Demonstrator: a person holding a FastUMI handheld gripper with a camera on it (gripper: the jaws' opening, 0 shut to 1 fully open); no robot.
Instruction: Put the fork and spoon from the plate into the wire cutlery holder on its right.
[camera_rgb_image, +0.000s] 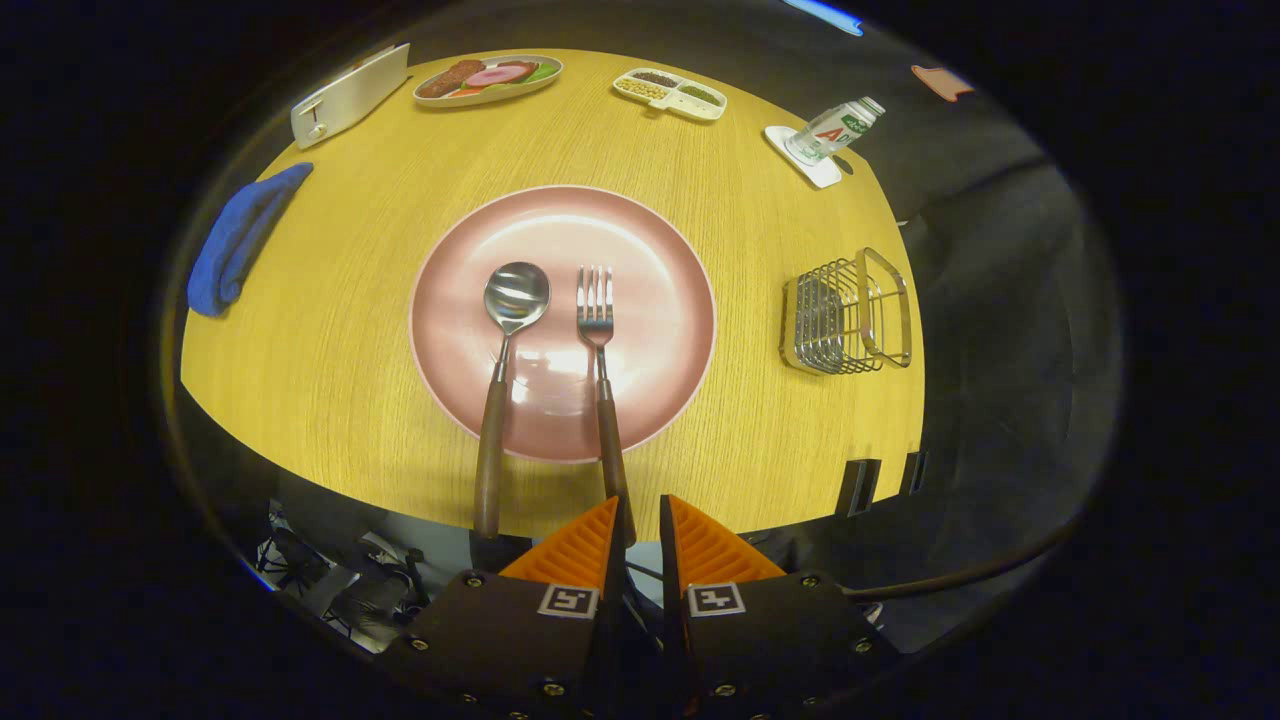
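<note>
Item in hand: steel fork with brown wooden handle (598, 330), tines on the round pink plate (450, 300), handle end reaching between my gripper (641, 520) fingers, which sit nearly closed around it; I cannot tell if they press. I'd clamp squarely, lift level. Matching spoon (505, 340) just left; wire cutlery holder (848, 315) right on the yellow wooden table (330, 350).

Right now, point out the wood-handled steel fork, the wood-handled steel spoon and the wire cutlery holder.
wood-handled steel fork (597, 322): gripper view, neck below the tines.
wood-handled steel spoon (516, 295): gripper view, bowl.
wire cutlery holder (846, 316): gripper view, wire side.
</note>
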